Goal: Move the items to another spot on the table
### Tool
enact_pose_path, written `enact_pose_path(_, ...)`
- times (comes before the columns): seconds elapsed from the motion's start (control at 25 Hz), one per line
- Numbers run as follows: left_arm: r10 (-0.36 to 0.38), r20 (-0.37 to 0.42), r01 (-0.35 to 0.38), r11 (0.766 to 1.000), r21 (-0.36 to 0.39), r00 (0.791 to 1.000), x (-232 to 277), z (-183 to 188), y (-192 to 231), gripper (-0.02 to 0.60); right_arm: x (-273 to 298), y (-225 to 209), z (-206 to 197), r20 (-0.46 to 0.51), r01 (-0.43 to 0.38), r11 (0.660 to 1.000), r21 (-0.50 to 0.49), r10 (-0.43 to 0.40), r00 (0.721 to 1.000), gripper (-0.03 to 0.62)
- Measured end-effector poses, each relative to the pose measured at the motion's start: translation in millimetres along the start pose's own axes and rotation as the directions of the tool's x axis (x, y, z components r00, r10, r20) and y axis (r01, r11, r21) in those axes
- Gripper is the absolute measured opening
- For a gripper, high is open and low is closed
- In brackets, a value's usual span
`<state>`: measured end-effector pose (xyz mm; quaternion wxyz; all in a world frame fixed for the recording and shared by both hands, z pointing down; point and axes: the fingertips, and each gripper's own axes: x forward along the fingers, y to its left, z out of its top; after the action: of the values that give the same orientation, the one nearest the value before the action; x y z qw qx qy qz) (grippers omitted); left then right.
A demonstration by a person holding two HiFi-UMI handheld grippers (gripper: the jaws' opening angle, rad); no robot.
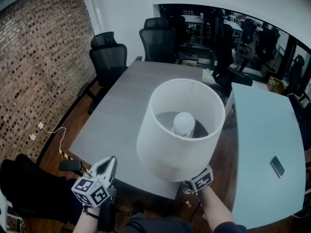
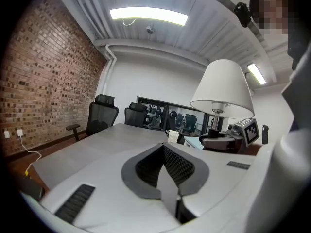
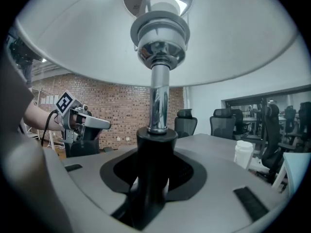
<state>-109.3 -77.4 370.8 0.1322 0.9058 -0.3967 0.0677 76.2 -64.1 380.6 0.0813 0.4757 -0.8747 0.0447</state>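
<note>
Inspection finds the right gripper [image 3: 150, 183] clamped on the black cylindrical lower stem [image 3: 153, 152] of the table lamp with the white fabric shade [image 1: 167, 147]. The polished chrome tube [image 3: 158, 103] rises straight up from that grip into the shade. The lamp stands upright at the near edge of the grey rectangular table [image 1: 119, 110]. Whether its foot rests on the top or hangs clear cannot be told, since the shade hides it from the head view. The left gripper [image 1: 108, 165] has its jaws together on nothing and sits well apart to the left, so it gives no support. The main risk, in my judgement, is rotation. The grip is single and low on a round, smooth stem, with the shade and white bulb [image 1: 184, 124] high above, so a quick swing or tilt could let the lamp pivot or slip in the jaws. The second risk is blind placement, because the shade screens the foot and the table edge and the lamp could be set half off the edge. A third risk is the white lidded cup [image 3: 241, 154] further along the table, which lies within the shade's sweep.
</note>
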Motion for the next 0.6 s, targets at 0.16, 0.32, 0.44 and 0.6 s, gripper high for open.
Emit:
enact_pose_path(0.16,0.014,0.024,-0.014,1.0,-0.016,1.0,-14.2,6.2,17.6,0.006,7.5,14.9,13.0,-0.014,-0.006,1.0,-0.031,0.006,1.0,0.127)
enact_pose_path(0.32,-0.007,0.036,0.009,0.999,-0.049,0.999,-27.2,8.7,65.7,0.006,48.4,42.7,22.3,-0.033,-0.009,0.998,-0.063,0.007,0.999,0.126)
enact_pose_path(0.44,-0.021,0.051,0.024,0.998,-0.055,0.998,-34.8,12.0,101.8,0.006,79.9,63.0,32.3,-0.042,-0.015,0.996,-0.085,0.012,0.999,0.126)
enact_pose_path(0.6,-0.013,0.074,0.019,0.997,-0.081,0.997,-42.7,18.4,144.5,0.006,113.8,88.0,42.8,-0.041,-0.027,0.995,-0.101,0.023,0.999,0.126)
